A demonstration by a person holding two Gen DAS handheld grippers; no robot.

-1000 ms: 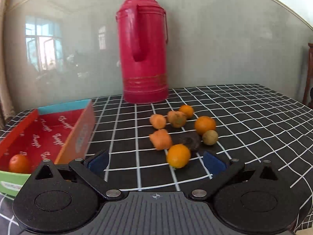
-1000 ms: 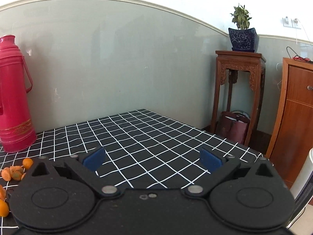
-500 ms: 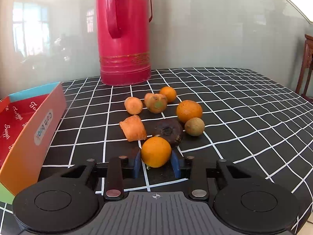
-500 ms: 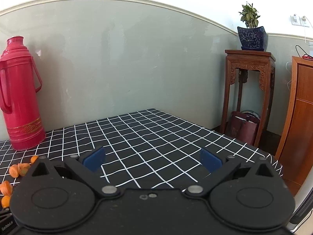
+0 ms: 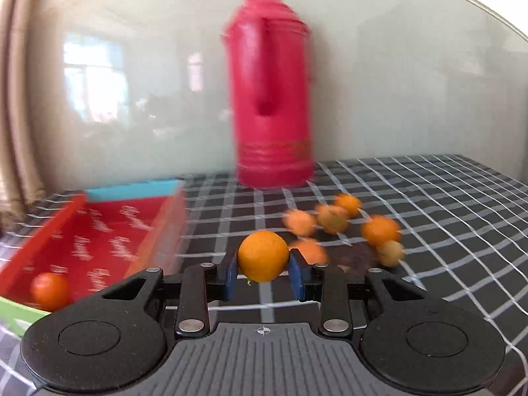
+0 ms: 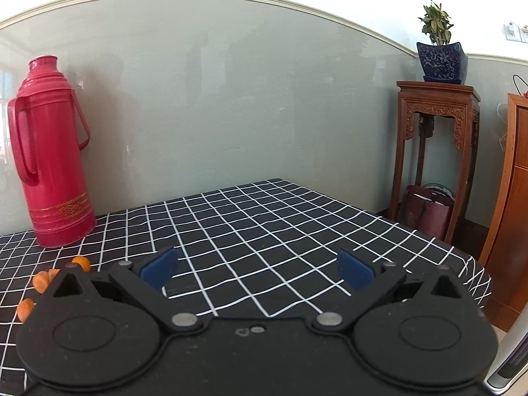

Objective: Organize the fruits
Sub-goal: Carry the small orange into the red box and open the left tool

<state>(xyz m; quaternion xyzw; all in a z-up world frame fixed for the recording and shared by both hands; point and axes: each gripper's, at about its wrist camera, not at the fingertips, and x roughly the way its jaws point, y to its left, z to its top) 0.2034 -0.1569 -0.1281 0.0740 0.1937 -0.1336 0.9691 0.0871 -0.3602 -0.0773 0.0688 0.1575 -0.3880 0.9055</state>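
My left gripper is shut on an orange and holds it above the checked tablecloth. A red box with a blue far wall lies to the left, with one orange in its near corner. Several orange fruits and a small brownish one lie on the cloth to the right of the held orange. My right gripper is open and empty above the cloth; a few of the fruits show at its far left.
A tall red thermos stands at the back by the wall, also in the right wrist view. A wooden stand with a potted plant and a wooden cabinet are beyond the table's right edge.
My left gripper closed on the nearest orange, lifted it off the cloth and swung left, so the red box is back in view. The right gripper stayed open and turned slightly left.
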